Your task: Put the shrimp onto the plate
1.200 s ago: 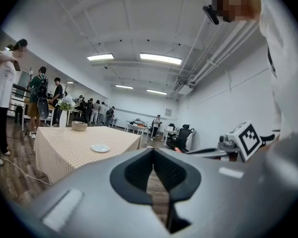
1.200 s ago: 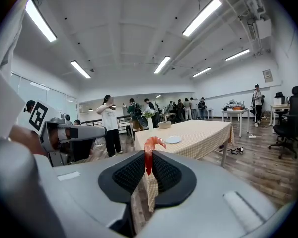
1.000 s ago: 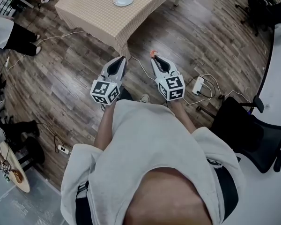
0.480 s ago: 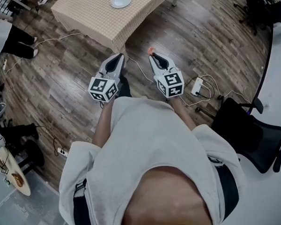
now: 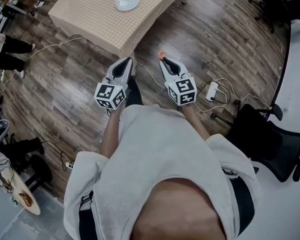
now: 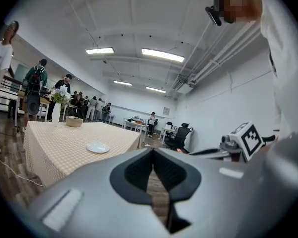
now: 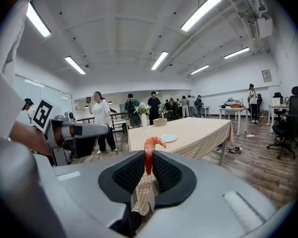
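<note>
shrimp [image 7: 149, 152] position: clamped upright between the pads of the right gripper [image 5: 163, 60], with its curled orange end protruding above the jaw tips. left gripper [image 6: 153, 151]: jaws closed tip to tip, nothing between them. both grippers are held side by side over the wood floor [image 5: 205, 39], in front of the person's torso, pointing toward the checked-cloth table [image 5: 90, 21]. white plate [image 5: 127, 2] sits on that table, well apart from the shrimp. white power strip [image 5: 211, 90] lies on the floor beside the right gripper.

Cable [image 5: 149, 73] crosses the open floor [image 5: 200, 39] before the table [image 5: 90, 19].
</note>
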The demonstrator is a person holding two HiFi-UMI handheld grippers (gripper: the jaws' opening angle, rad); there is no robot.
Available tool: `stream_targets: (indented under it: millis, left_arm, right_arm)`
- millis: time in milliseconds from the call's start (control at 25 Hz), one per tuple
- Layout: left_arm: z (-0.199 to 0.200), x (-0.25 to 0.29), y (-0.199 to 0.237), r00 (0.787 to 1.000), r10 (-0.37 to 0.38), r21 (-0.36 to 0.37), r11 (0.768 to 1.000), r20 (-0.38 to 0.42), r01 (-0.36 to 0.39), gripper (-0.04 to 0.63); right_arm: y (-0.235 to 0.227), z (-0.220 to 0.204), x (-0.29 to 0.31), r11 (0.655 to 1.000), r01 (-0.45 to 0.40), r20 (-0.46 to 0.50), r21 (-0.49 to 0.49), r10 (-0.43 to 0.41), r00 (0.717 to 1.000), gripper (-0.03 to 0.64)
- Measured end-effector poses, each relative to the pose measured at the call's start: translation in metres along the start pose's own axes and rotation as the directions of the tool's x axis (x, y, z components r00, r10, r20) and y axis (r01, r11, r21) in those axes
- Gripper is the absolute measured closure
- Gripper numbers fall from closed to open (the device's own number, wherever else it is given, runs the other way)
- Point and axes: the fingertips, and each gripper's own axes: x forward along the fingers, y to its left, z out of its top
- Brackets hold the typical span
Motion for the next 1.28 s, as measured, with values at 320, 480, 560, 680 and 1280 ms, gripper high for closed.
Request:
stream_targets:
  millis: [320, 480, 560, 680, 1280]
  left_arm:
    - [-0.001, 0.028, 0.063, 1.000, -0.001, -0.012, 1.000, -0.029, 0.001, 0.586]
    - [-0.005, 0.045, 0.105, 0.999, 0.003, -0.038, 0.999, -0.042, -0.005, 0.586]
    - [-0.002, 0.054, 0.128, 0.999, 0.001, -0.049, 0.999, -0.044, -0.003, 0.586]
    - [0.009, 0.071, 0.164, 0.999, -0.007, -0.057, 0.998, -0.046, 0.004, 0.586]
    - [0.078, 0.150, 0.319, 0.991, -0.107, -0.090, 0.991, -0.076, 0.100, 0.586]
  right_arm:
    - [-0.005, 0.011, 0.068, 1.000, -0.001, -0.036, 0.001, 0.001, 0.999, 0.568]
    - [-0.005, 0.017, 0.116, 1.000, -0.015, -0.069, -0.009, 0.014, 0.997, 0.568]
    - [-0.006, 0.023, 0.141, 1.000, -0.015, -0.081, -0.011, 0.014, 0.997, 0.568]
    - [-0.011, 0.037, 0.182, 1.000, -0.009, -0.091, -0.009, 0.009, 0.996, 0.568]
    - [-0.026, 0.135, 0.360, 0.999, 0.044, -0.102, -0.003, -0.044, 0.994, 0.568]
